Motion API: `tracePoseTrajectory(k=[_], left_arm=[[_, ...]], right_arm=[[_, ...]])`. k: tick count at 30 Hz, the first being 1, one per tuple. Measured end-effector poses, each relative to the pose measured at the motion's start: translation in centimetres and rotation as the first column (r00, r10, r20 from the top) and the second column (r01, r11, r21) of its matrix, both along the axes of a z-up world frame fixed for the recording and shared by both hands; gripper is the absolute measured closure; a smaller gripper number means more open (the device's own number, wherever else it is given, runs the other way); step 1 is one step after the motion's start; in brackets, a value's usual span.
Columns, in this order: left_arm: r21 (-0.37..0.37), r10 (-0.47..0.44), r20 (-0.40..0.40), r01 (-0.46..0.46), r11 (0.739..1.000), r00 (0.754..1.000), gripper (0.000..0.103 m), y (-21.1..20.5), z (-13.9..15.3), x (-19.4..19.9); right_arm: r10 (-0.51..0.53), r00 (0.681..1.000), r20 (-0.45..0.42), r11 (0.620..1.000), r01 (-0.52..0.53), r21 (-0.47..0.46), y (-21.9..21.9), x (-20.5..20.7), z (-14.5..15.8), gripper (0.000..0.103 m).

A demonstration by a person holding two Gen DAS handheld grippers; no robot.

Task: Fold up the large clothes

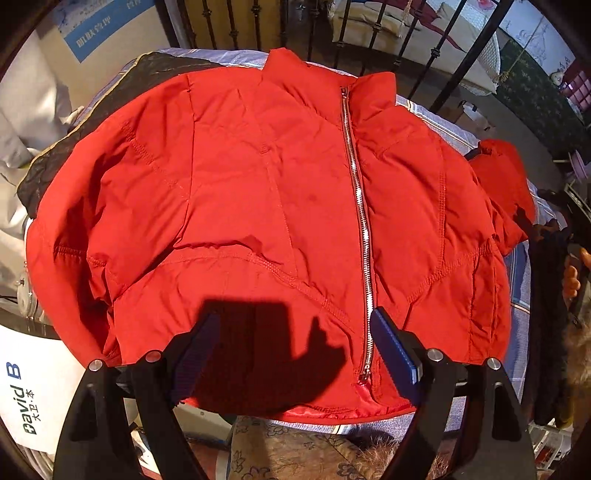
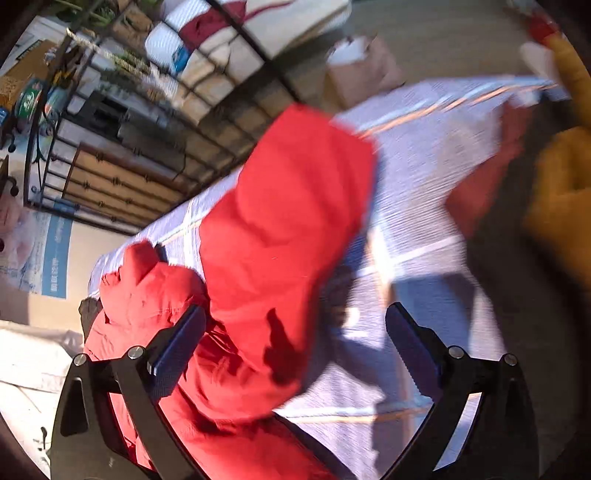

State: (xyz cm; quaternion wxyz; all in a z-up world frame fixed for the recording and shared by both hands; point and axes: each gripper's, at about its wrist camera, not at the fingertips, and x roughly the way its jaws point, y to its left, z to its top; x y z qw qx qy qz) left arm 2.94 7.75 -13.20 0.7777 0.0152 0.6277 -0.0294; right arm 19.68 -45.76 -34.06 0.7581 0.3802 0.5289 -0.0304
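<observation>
A red padded jacket (image 1: pixel 258 206) lies front up on a table covered with a blue checked cloth (image 1: pixel 517 332), its silver zipper (image 1: pixel 360 221) closed and its collar at the far side. My left gripper (image 1: pixel 295 339) is open just above the jacket's near hem, beside the zipper's lower end. One sleeve (image 1: pixel 506 184) lies out to the right. In the right wrist view, which is blurred, that red sleeve (image 2: pixel 288 240) lies on the cloth (image 2: pixel 424 184). My right gripper (image 2: pixel 295 339) is open over the sleeve near its shoulder end, holding nothing.
A dark garment (image 1: pixel 103 110) lies under the jacket at the far left. A black iron railing (image 1: pixel 369 33) stands behind the table. A white "David B" bag (image 1: pixel 33 391) sits at the lower left. A dark fur-trimmed garment (image 1: pixel 554 332) hangs at the right.
</observation>
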Motion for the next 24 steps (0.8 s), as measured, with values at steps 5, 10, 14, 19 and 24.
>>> tracePoseTrajectory(k=[5, 10, 14, 19, 24], left_arm=[[0.036, 0.069, -0.019, -0.069, 0.997, 0.997, 0.022, 2.1, -0.1, -2.4], [0.025, 0.16, -0.061, -0.159, 0.987, 0.985, 0.022, 4.2, -1.1, -4.0], [0.017, 0.15, -0.06, -0.149, 0.989, 0.987, 0.022, 3.6, -1.2, -3.5], [-0.001, 0.049, -0.023, -0.049, 0.999, 0.999, 0.022, 0.9, -0.6, -1.9], [-0.012, -0.016, -0.053, 0.016, 1.0, 0.998, 0.022, -1.0, -1.7, -1.3]], right_arm=[[-0.103, 0.987, -0.125, 0.978, 0.124, 0.17, 0.3, 2.1, -6.8, 0.007], [-0.016, 0.998, -0.059, 0.981, 0.027, 0.193, 1.1, 2.7, -4.7, 0.095], [-0.045, 0.983, 0.177, 0.998, 0.036, 0.057, -1.4, 1.0, 5.5, 0.099], [-0.149, 0.94, 0.307, 0.987, 0.161, -0.015, -7.9, -3.8, 14.9, 0.099], [-0.12, 0.943, 0.311, 0.965, 0.184, -0.185, -9.8, -7.9, 15.3, 0.099]])
